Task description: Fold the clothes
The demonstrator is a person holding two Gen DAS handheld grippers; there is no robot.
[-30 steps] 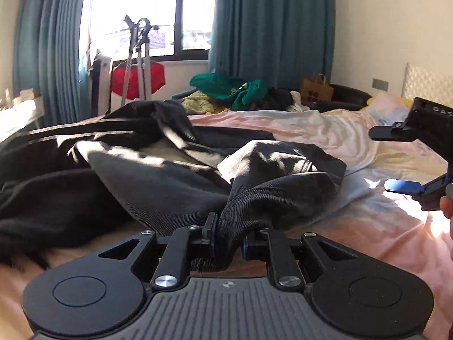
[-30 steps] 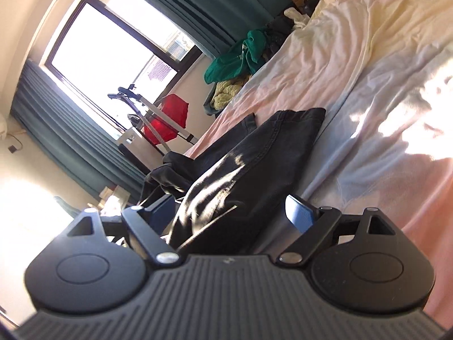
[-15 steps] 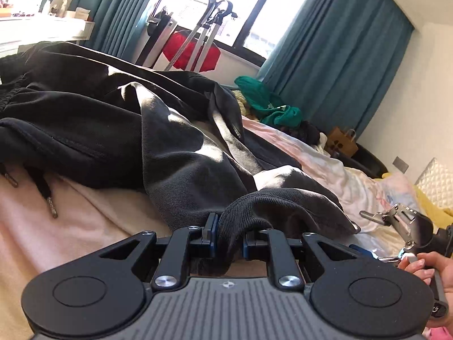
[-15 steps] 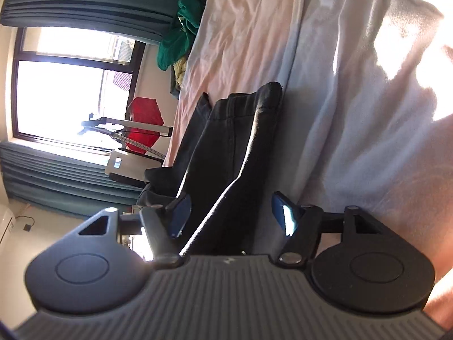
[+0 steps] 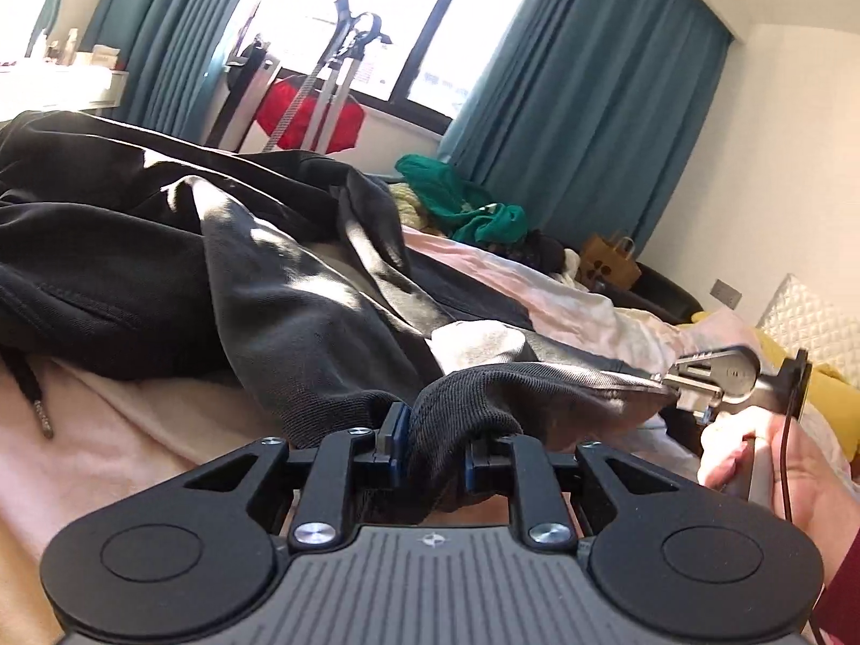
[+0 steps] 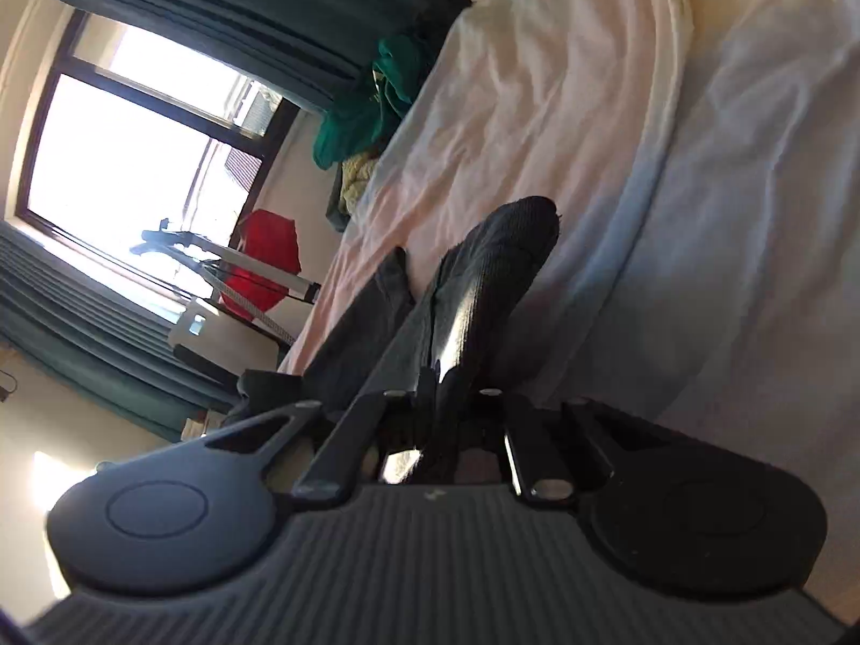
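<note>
Both grippers, left [image 5: 430,449] and right [image 6: 449,403], clamp the dark garment's [image 5: 301,317] hem; pulling evenly should keep it taut.
</note>
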